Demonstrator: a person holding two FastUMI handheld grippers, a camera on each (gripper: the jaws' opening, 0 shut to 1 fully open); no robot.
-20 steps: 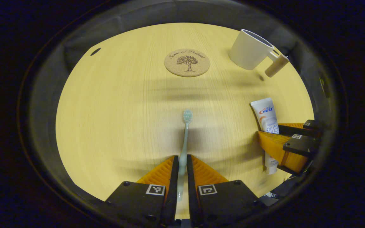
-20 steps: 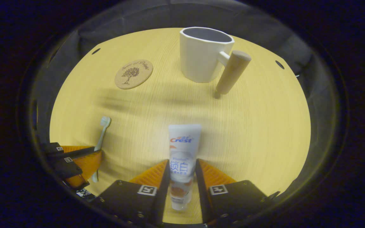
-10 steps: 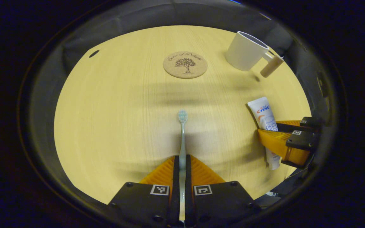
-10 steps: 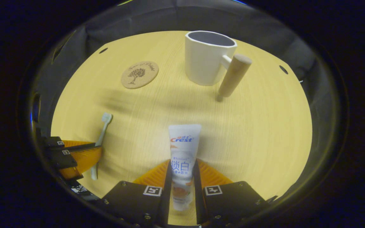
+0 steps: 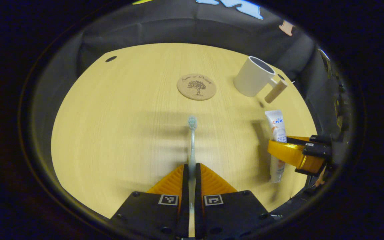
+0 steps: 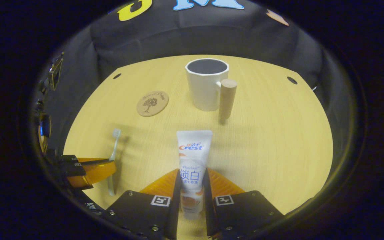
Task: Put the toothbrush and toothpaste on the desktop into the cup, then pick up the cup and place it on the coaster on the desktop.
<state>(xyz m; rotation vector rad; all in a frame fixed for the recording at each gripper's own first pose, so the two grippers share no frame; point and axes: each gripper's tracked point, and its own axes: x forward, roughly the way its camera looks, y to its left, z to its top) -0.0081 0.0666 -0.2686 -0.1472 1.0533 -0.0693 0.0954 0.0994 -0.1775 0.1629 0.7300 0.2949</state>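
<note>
The left gripper (image 5: pixel 189 176) is clamped on the toothbrush (image 5: pixel 191 140); the toothpaste (image 6: pixel 193 160) is pinched by the right gripper (image 6: pixel 192 186). Both are held above the desk (image 6: pixel 272 140), short of the upright cup (image 6: pixel 207 83) and the coaster (image 6: pixel 152 103) to its left.

Pale wood-grain table (image 5: pixel 118 133), rounded far edge, small dark holes near far corners (image 6: pixel 291 80); soft banded shadows across top. Black cloth wall (image 6: pixel 212 36) close behind and around sides, creased. Light dim, warm, table brighter than surroundings
</note>
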